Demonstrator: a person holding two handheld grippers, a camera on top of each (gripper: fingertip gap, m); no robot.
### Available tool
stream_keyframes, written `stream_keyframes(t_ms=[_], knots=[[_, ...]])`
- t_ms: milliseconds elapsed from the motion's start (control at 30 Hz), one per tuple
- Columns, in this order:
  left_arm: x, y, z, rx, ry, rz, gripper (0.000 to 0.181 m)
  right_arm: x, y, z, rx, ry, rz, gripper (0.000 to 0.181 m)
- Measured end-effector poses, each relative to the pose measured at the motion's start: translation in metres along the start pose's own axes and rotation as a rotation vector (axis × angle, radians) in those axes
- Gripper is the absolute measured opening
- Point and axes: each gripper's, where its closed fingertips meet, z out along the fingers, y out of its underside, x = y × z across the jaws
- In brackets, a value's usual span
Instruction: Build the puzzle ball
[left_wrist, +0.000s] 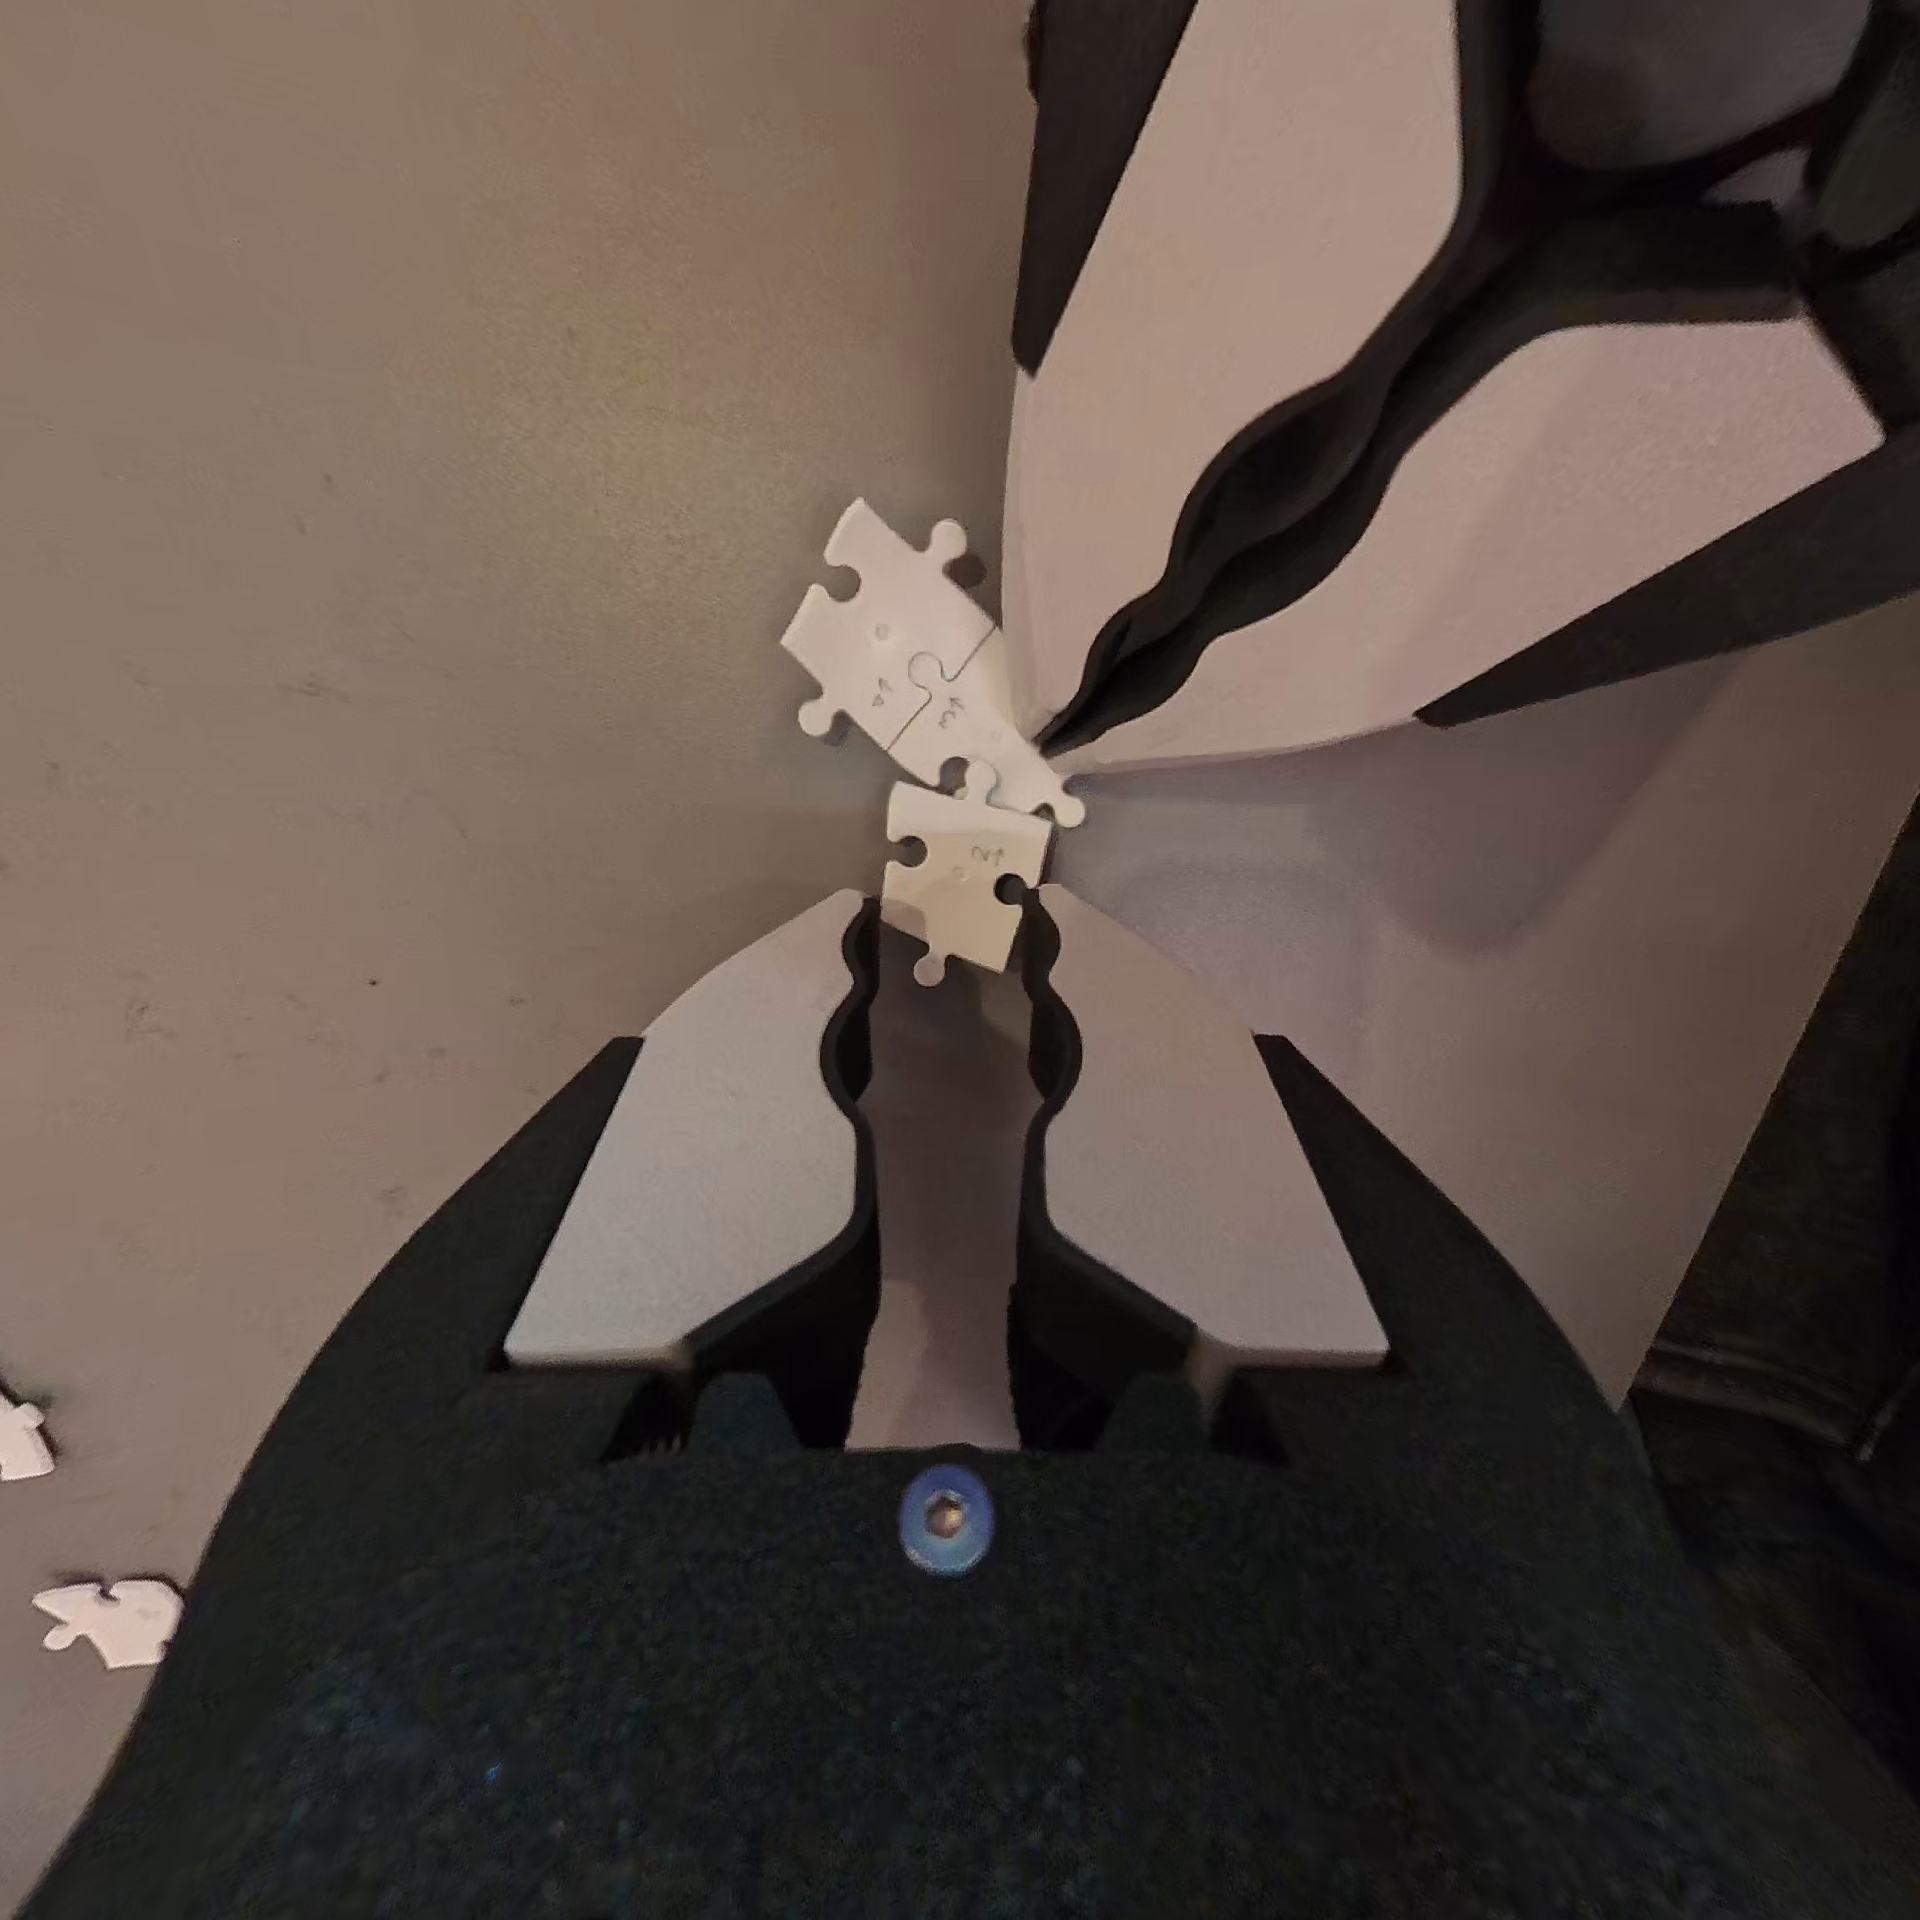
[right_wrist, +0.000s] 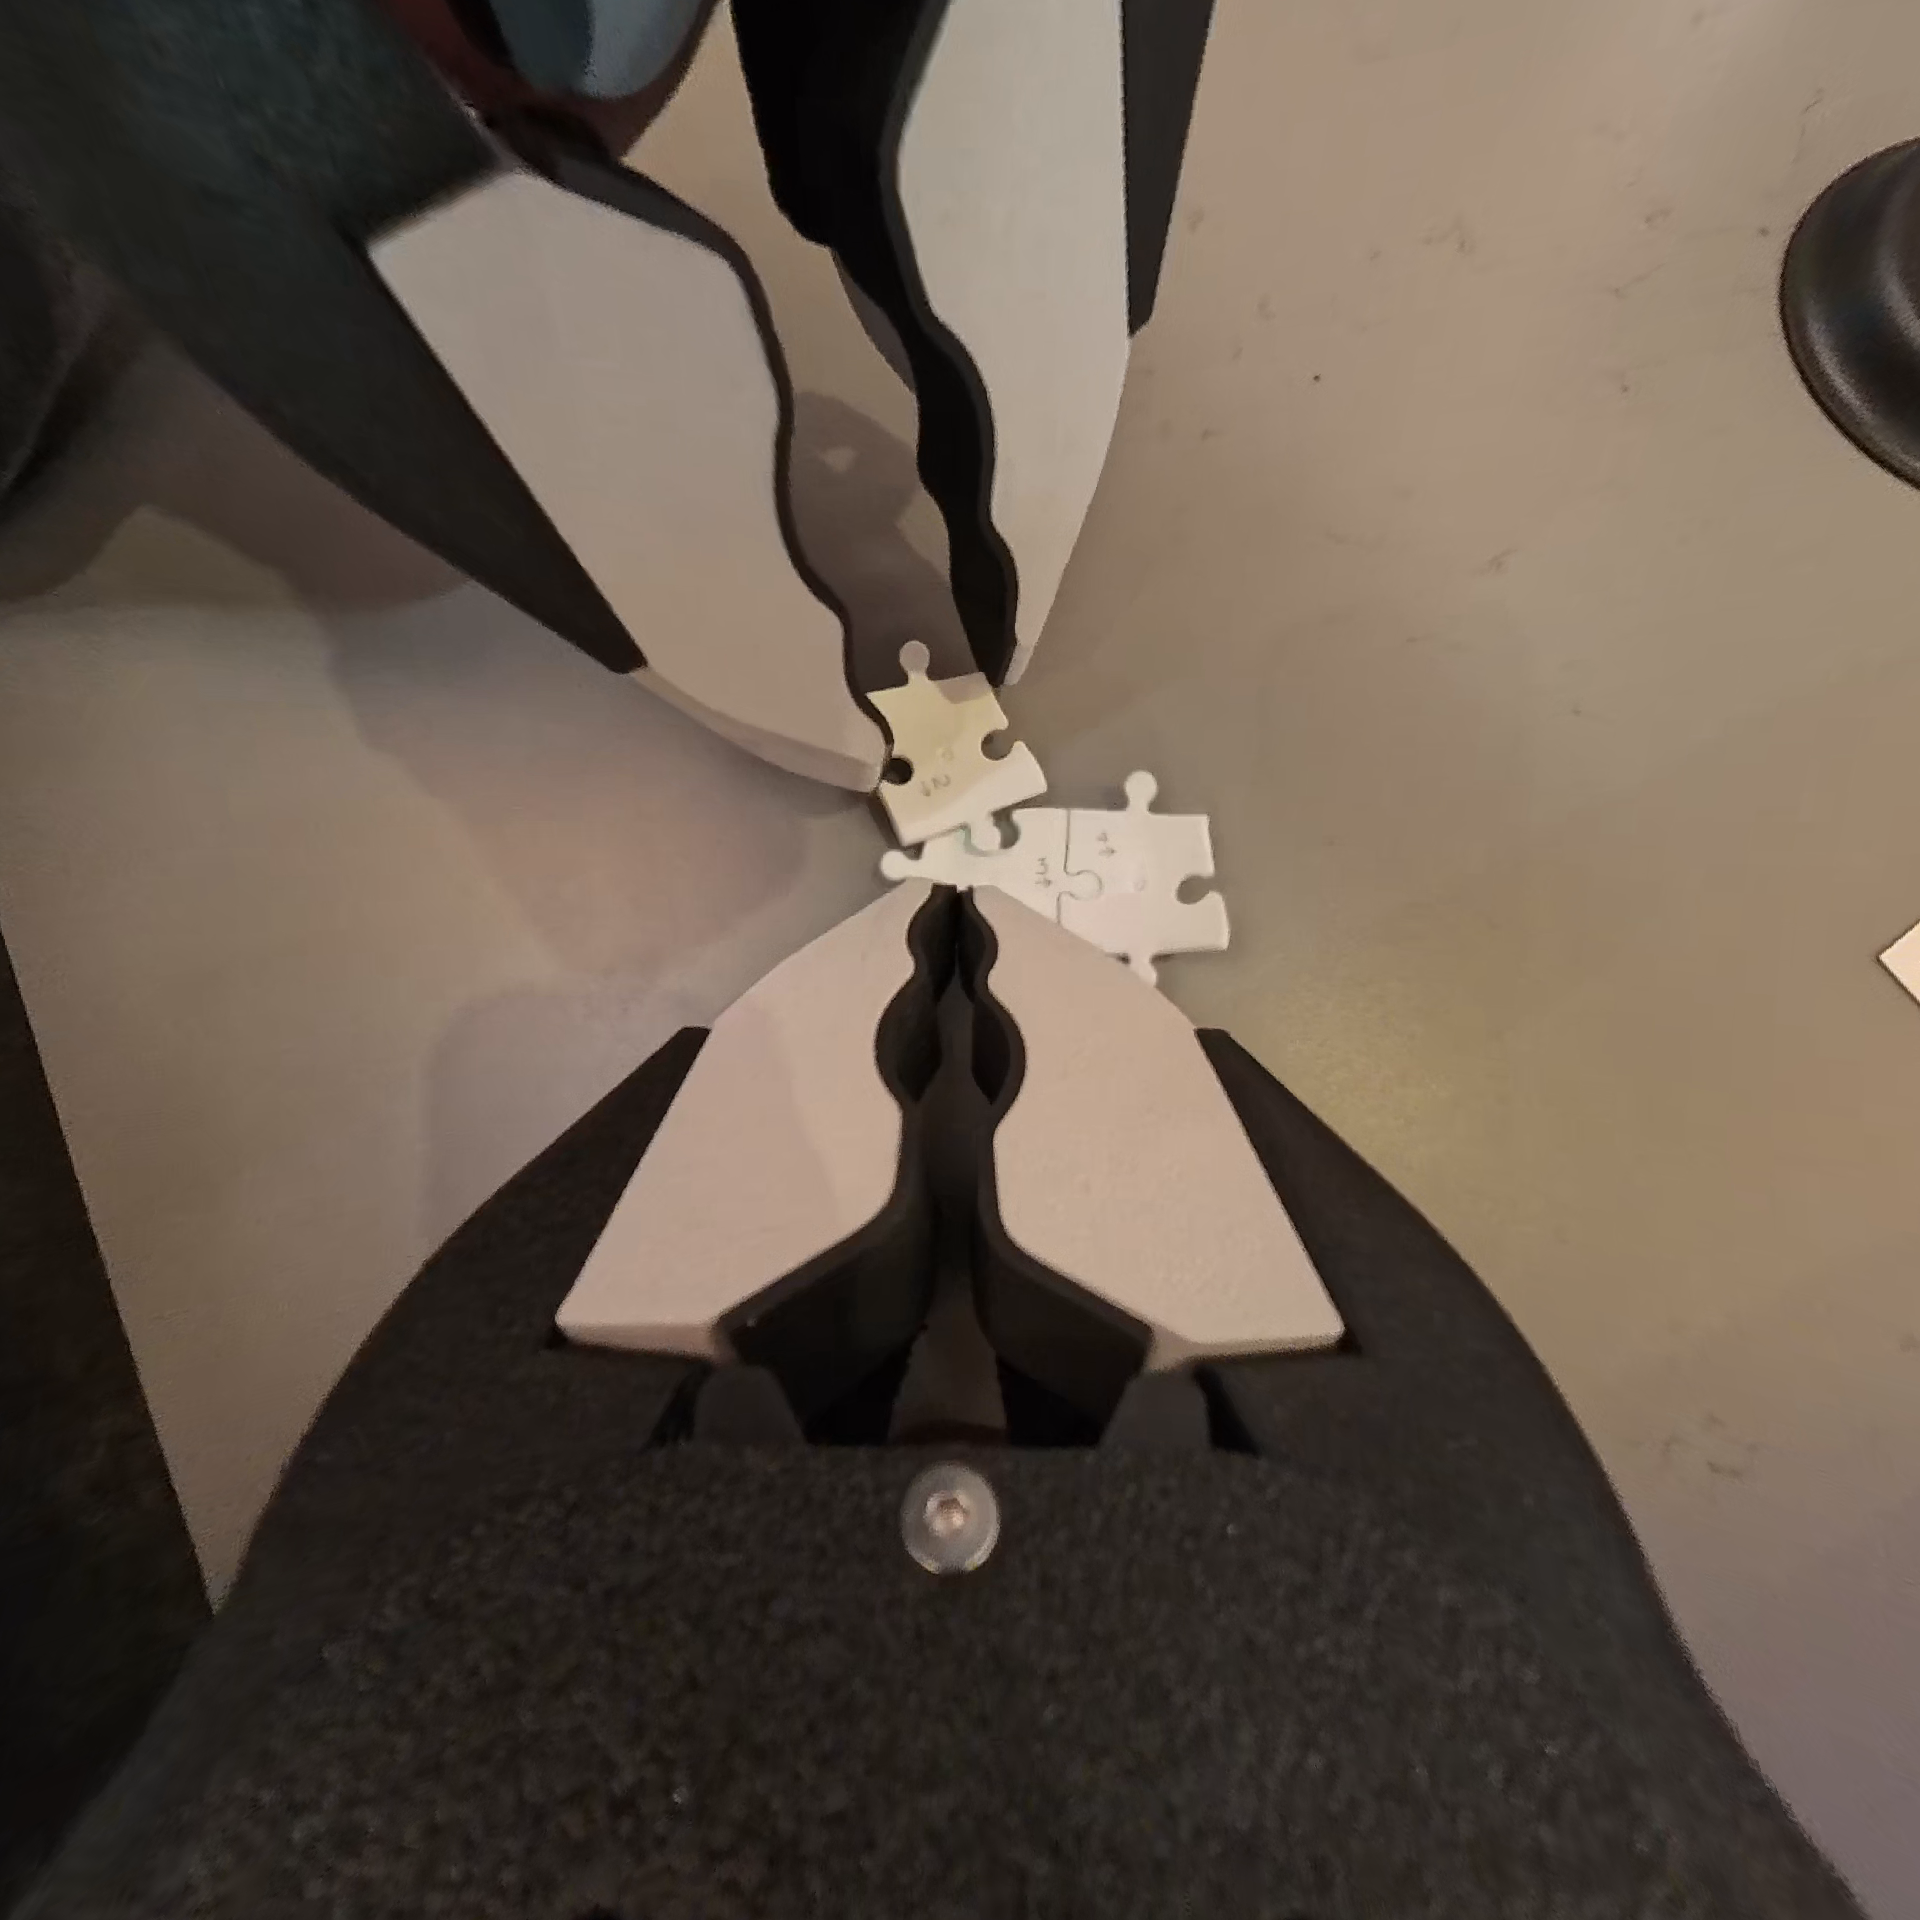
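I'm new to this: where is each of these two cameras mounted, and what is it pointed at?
Left wrist view: on the left gripper, looking along its fingers at the single puzzle piece it grips.
Right wrist view: on the right gripper, facing the joined pair it pinches.
Both show the grey table, all three pieces and the opposite gripper.

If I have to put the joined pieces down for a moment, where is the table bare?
In the left wrist view, the grey table lies bare left of the joined pair of white puzzle pieces. It is crowded where the left gripper, holding a single white piece, meets the right gripper; loose white pieces sit lower left.
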Motion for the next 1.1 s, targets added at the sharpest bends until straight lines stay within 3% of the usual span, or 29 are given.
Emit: stream_keyframes(t_ms=[233, 300, 1100], knots=[[-0.001, -0.001, 0.002, 0.001, 0.004, -0.002, 0.025, -0.001, -0.013, -0.004, 0.103, 0.026, -0.180, 0.000], [-0.002, -0.001, 0.003, 0.000, 0.006, -0.001, 0.026, 0.005, -0.007, -0.001, 0.063, 0.066, -0.222, 0.000], [-0.004, -0.001, 0.002, 0.022, -0.002, -0.014, 0.026, 0.008, -0.008, 0.008, 0.026, 0.029, -0.183, 0.001]])
